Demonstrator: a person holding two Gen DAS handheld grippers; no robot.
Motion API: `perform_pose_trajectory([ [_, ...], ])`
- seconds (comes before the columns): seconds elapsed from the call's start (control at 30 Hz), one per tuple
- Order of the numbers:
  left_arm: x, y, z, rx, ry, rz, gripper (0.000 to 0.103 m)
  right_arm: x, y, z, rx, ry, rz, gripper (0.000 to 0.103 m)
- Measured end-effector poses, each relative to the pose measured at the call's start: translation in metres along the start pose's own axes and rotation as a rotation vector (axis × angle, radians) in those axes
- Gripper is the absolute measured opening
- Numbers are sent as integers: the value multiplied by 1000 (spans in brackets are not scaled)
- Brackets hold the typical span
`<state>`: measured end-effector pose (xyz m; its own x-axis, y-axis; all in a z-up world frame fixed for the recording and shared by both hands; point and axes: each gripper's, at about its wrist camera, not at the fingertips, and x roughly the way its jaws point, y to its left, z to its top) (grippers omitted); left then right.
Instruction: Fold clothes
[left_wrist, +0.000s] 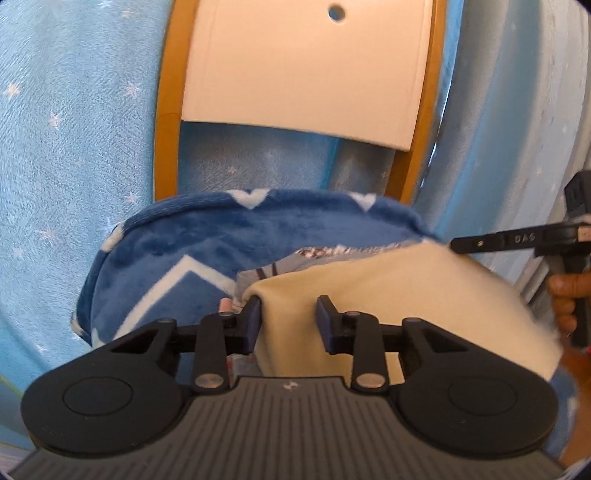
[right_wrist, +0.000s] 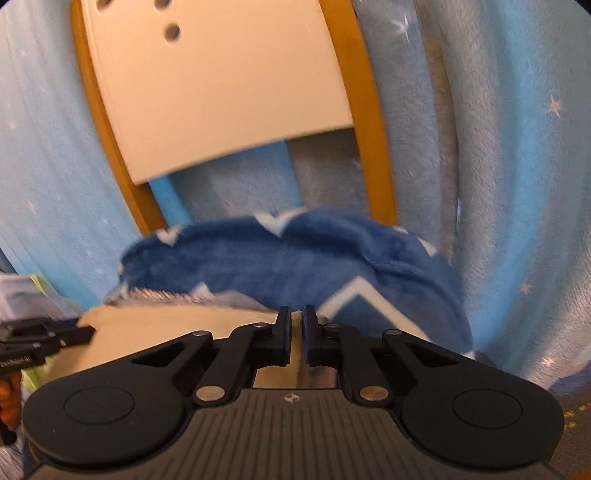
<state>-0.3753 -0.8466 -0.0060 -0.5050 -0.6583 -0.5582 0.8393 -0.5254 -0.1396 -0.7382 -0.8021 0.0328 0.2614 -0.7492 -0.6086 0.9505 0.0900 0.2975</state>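
Item: cream cloth (left_wrist: 388, 295), a soft pale garment lying over a chair seat that is wearing a plush blue blanket (left_wrist: 207, 236) with white zigzag and heart markings. A second fabric, grey with a printed pattern (left_wrist: 269, 271), is showing from under the cream cloth's far edge; what kind of garment it is cannot be told.

Left hand-held gripper (left_wrist: 289, 308): its jaws are standing apart, spread over the near left corner of the cream cloth. The left finger (left_wrist: 253, 317) is touching the raised fold at that corner; the right finger is resting above the cloth's surface. It is not clamping anything.

Right hand-held gripper (right_wrist: 294, 328): its jaws are drawn nearly together, with a thin strip of the cream cloth's (right_wrist: 177, 321) edge pinched between the pads. In the left wrist view this gripper (left_wrist: 480, 242) is reaching in from the right over the cloth's far right corner, and a person's hand (left_wrist: 565, 295) is gripping its handle.

Setting: chair with a white backrest (left_wrist: 306, 70) pierced by round holes and an ochre wooden frame (left_wrist: 168, 110), standing behind the blanket. A light blue curtain (left_wrist: 74, 129) with small white stars is hanging behind the chair in both views. Both views are slightly blurring at the edges.
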Motion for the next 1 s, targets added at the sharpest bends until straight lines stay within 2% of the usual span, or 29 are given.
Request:
perform_pose_trajectory([
  [0.07,1,1,0,-1,9,20,28,2,-1,-5,-25,23,-40,12],
  [0.2,-6,8,0,-2,13,91,31,-21,4,-10,-58,-55,-90,16],
  [0.33,-20,0,10,-12,-56,32,27,-44,33,-14,-162,-116,-19,17],
  [0.43,-11,-19,16,23,-55,-29,28,-34,59,-11,-248,-70,54,17],
  [0.53,13,-26,14,17,-2,-65,28,-13,75,-9,-318,0,84,16],
  [0.67,23,-14,15,-2,4,-15,29,0,76,-11,-336,37,68,15],
  [0.8,15,-9,15,0,5,39,28,-6,71,-14,-311,15,37,16],
  [0.83,11,-11,17,12,-4,62,25,-8,73,-14,-316,0,36,18],
  [0.9,3,-13,23,18,-44,45,24,-8,81,-10,-332,-14,61,18],
  [1.0,8,-21,25,38,-40,27,24,5,98,-3,-380,0,102,18],
])
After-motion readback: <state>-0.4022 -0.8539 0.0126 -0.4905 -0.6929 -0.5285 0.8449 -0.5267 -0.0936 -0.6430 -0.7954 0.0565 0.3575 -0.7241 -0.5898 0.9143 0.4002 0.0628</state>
